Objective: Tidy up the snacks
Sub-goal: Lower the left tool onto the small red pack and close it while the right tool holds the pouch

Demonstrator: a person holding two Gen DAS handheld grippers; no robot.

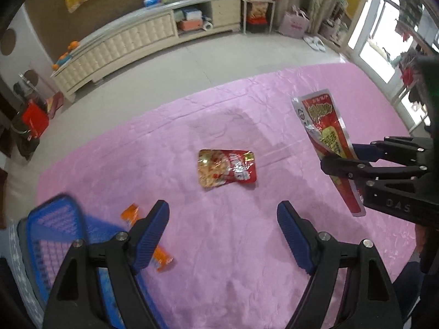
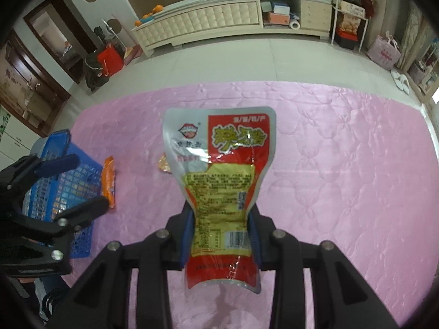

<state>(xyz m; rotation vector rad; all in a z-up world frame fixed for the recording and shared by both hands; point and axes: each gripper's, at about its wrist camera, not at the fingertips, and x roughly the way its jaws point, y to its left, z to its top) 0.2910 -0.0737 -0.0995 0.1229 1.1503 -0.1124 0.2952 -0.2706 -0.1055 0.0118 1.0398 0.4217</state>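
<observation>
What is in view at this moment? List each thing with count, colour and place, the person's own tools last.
tall snack pouch: 1, red, silver and yellow, held off the cloth in the right tongs
flat snack packet: 1, red with a food picture, lying mid-cloth
orange snack stick: 1, orange, on the cloth beside the basket
basket: 1, blue plastic mesh, at the cloth's left edge
cloth: 1, pink quilted, covering the work surface
sideboard: 1, cream, along the far wall
left tongs: 1, black with blue pads, open, above the cloth near the basket
right tongs: 1, black with blue pads, shut on the tall snack pouch
</observation>
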